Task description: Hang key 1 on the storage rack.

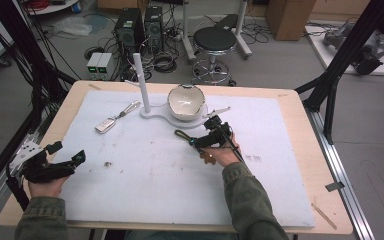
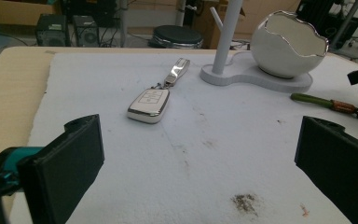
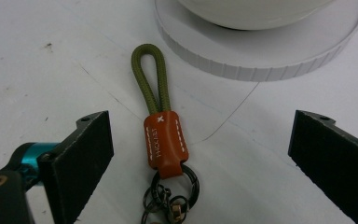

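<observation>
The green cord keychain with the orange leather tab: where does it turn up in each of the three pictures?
High view: the keychain lies mid-table, just ahead of the right gripper.
Left gripper view: at the right edge, below the stand.
Right gripper view: centre, between the open jaws.
Shared landmark: the white stand base under the eggshell-shaped bowl.

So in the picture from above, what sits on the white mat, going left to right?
Left gripper → silver-white car key fob → white upright post of the stand → white eggshell-shaped bowl → right gripper, over an olive cord keychain.
</observation>
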Demonstrator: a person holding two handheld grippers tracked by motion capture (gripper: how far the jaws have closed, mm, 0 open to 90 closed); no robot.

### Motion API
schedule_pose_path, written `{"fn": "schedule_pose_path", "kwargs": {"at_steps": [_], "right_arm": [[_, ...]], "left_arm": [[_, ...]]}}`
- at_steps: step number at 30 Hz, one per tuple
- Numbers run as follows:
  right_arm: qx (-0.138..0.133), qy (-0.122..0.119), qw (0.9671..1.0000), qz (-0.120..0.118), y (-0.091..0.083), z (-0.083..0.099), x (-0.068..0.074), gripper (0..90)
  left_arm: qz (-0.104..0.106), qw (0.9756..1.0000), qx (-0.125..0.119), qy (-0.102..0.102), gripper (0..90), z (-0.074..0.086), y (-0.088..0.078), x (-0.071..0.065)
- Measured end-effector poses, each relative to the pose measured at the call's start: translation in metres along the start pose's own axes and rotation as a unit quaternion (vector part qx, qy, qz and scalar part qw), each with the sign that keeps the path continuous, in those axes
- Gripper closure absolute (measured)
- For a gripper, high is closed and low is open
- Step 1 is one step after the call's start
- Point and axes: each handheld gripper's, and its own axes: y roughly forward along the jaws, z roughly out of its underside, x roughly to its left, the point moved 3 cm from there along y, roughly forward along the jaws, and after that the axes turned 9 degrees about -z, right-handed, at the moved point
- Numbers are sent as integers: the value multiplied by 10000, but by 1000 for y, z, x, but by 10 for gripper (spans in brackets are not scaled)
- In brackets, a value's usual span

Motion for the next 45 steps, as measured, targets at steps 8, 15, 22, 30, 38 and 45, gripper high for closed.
{"fn": "schedule_pose_path", "kwargs": {"at_steps": [8, 15, 22, 30, 38, 45], "right_arm": [[298, -57, 9995, 31, 11, 0, -3, 174], [383, -191, 9991, 51, 16, 1, -3, 274], [428, -244, 9987, -131, 17, 1, 0, 474], [614, -438, 9971, -59, 19, 2, 5, 664], [625, -641, 9959, -102, 17, 1, 10, 749], [595, -663, 9959, -179, 13, 0, 14, 764]], "left_arm": [[23, 10000, 24, -11, 17, 0, 1, 0], [28, 10000, 32, -11, 17, 1, 1, -1], [66, 9999, 77, -23, 17, 1, 2, -1], [81, 9999, 91, -26, 17, 1, 3, -1], [75, 9999, 90, -27, 17, 2, 3, 0], [85, 9999, 103, -33, 17, 2, 3, 0]]}}
